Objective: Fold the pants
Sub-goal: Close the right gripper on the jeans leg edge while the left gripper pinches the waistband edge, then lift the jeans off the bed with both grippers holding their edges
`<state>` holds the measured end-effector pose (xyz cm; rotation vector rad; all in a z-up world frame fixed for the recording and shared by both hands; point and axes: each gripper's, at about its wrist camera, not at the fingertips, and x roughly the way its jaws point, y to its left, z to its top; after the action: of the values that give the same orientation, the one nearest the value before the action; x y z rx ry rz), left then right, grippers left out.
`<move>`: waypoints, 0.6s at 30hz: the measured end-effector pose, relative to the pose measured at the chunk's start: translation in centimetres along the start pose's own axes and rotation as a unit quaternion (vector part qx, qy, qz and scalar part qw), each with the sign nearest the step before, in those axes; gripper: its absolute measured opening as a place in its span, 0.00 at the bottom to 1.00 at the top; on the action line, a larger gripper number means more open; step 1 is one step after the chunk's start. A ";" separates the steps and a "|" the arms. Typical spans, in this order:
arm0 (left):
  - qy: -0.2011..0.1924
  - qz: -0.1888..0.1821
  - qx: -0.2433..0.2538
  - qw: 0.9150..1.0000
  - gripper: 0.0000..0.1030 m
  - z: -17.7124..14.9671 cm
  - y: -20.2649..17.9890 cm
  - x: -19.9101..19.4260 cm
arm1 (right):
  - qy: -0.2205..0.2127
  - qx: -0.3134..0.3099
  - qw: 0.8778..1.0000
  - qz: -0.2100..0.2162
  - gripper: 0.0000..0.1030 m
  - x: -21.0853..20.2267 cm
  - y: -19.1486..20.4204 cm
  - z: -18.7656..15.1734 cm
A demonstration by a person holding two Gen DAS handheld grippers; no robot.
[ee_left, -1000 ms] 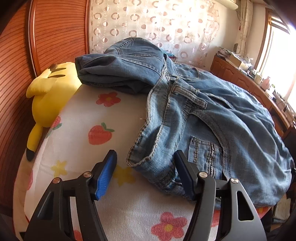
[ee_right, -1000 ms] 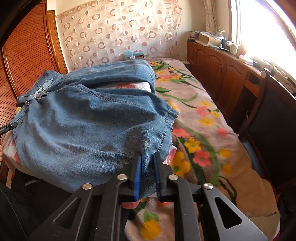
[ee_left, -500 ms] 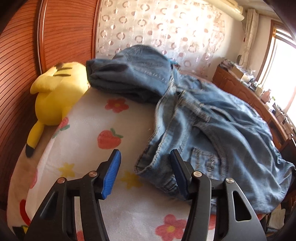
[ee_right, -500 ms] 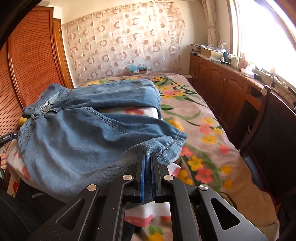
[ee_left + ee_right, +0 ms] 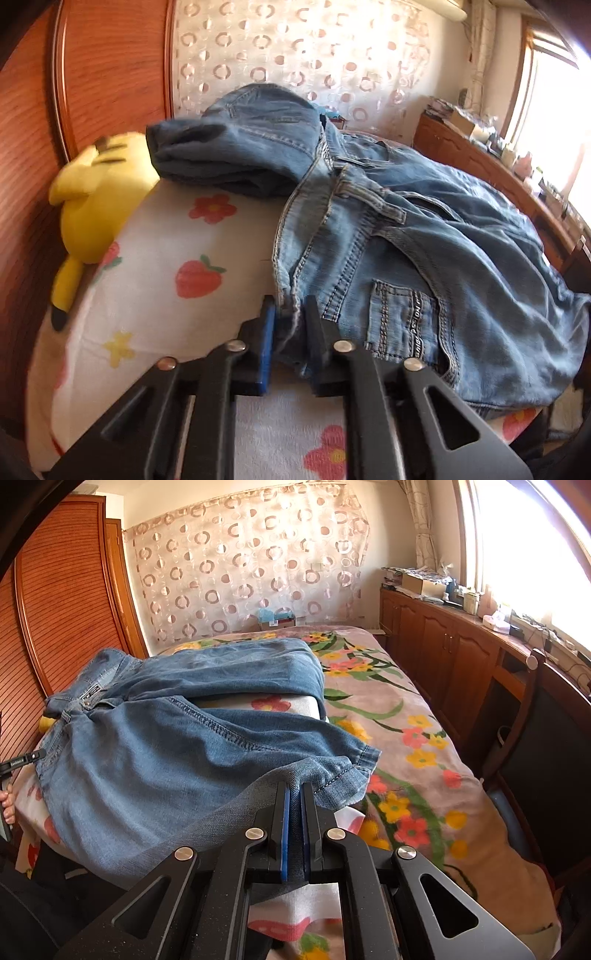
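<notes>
Left wrist: your left gripper (image 5: 289, 325) has just closed, pinching the jeans (image 5: 424, 236) waistband | right wrist: your right gripper (image 5: 294, 805) pinches the hem.

Two fisheye cameras, each mounted behind a hand-held gripper, look forward and downward along the black fingers at close range. The left wrist view sits low over the waistband end of the faded blue denim pants (image 5: 424, 236), facing the ribbed red-brown wooden wardrobe (image 5: 33, 155) and the sheer circle-patterned curtain (image 5: 295, 62). The right wrist view looks from the hem end across the flower-patterned bed cover (image 5: 413, 738) toward the same curtain. Both views share the pants, wardrobe, curtain and the sunlit window side.
</notes>
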<state>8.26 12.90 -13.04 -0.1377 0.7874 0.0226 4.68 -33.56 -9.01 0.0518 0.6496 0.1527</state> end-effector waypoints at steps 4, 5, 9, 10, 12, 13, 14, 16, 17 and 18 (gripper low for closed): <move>-0.008 -0.004 0.010 1.000 0.13 0.2 -0.4 -1.8 | -0.015 0.009 1.000 0.000 0.04 -0.5 -0.2 0.3; -0.012 -0.004 0.013 1.000 0.12 0.3 -0.5 -2.4 | -0.020 0.014 1.000 -0.001 0.04 -0.7 -0.4 0.5; -0.036 -0.011 0.019 0.999 0.11 0.9 -1.0 -5.4 | -0.035 0.018 0.999 0.001 0.03 -1.5 -1.2 1.7; -0.045 -0.011 0.022 0.999 0.11 1.0 -1.2 -6.3 | -0.041 0.017 0.999 0.000 0.03 -1.9 -1.2 2.1; -0.059 -0.010 0.026 0.998 0.10 1.4 -1.6 -7.8 | -0.053 0.013 0.999 -0.001 0.03 -2.6 -1.1 2.6; -0.067 -0.011 0.028 0.997 0.10 1.5 -1.8 -8.6 | -0.059 0.010 0.998 -0.001 0.03 -2.9 -0.9 2.9; -0.076 -0.012 0.028 0.997 0.10 1.7 -1.9 -9.5 | -0.066 0.007 0.998 -0.001 0.03 -3.3 -0.8 3.2; -0.092 -0.010 0.034 0.995 0.09 2.0 -2.3 -11.1 | -0.077 0.001 0.997 0.001 0.03 -4.0 -0.6 3.9; -0.097 -0.010 0.035 0.995 0.09 2.2 -2.3 -11.6 | -0.083 -0.003 0.997 0.001 0.03 -4.3 -0.4 4.2; -0.103 -0.010 0.038 0.994 0.09 2.3 -2.5 -12.4 | -0.089 -0.007 0.996 0.000 0.03 -4.7 -0.3 4.5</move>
<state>1.33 11.17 -2.38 -0.0704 0.5798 -0.0121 3.77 -34.57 -2.61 0.0515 0.4705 0.1513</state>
